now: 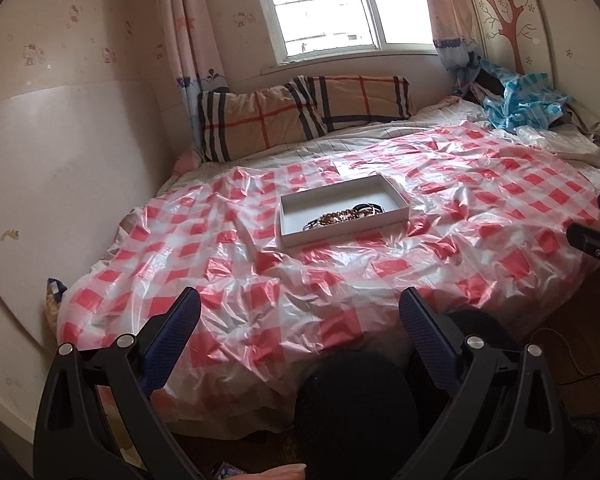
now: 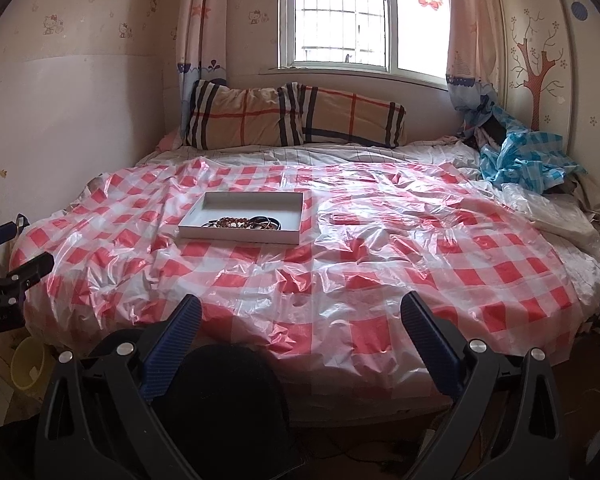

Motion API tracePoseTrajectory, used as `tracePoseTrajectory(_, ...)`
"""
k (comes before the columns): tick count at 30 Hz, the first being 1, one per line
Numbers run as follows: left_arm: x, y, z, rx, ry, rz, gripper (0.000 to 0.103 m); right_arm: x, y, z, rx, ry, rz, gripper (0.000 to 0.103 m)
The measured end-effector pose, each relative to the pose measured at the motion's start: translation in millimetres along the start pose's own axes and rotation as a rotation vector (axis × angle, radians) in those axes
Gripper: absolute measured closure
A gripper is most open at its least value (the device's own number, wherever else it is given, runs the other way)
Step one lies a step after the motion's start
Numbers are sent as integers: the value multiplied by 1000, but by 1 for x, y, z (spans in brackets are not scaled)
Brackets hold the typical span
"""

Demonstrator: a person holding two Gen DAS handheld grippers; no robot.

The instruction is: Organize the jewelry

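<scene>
Both grippers, left gripper (image 1: pixel 300 312) & right gripper (image 2: pixel 300 312), hang w/ fingers wide apart, empty, well short of white tray (image 2: pixel 220 236) mid-bed on checked plastic sheet (image 2: pixel 380 272), holding bracelets (image 2: pixel 246 223): prob. light, slippery, tangle-prone, so pinch one band's outer edge.

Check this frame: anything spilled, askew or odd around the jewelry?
Nothing spilled. The bracelets lie bunched together at the near edge of the white tray, leaving the rest bare. The tray sits slightly skewed on the wrinkled checkered plastic sheet.
</scene>
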State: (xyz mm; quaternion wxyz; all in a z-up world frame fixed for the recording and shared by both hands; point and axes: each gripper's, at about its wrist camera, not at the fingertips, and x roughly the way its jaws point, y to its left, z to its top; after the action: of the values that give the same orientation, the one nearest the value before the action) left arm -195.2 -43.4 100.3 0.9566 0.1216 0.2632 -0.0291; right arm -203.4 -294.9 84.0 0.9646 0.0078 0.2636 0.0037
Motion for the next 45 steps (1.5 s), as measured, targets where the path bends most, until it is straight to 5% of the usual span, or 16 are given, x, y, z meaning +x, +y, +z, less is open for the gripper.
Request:
tracePoseTrajectory(18, -22, 1, -8, -50, 32, -51, 8, -26, 7, -33, 11, 14, 27, 8)
tracePoseTrajectory(45, -39, 1, -7, -58, 18, -43, 8, -36, 13, -36, 12, 6, 43, 8)
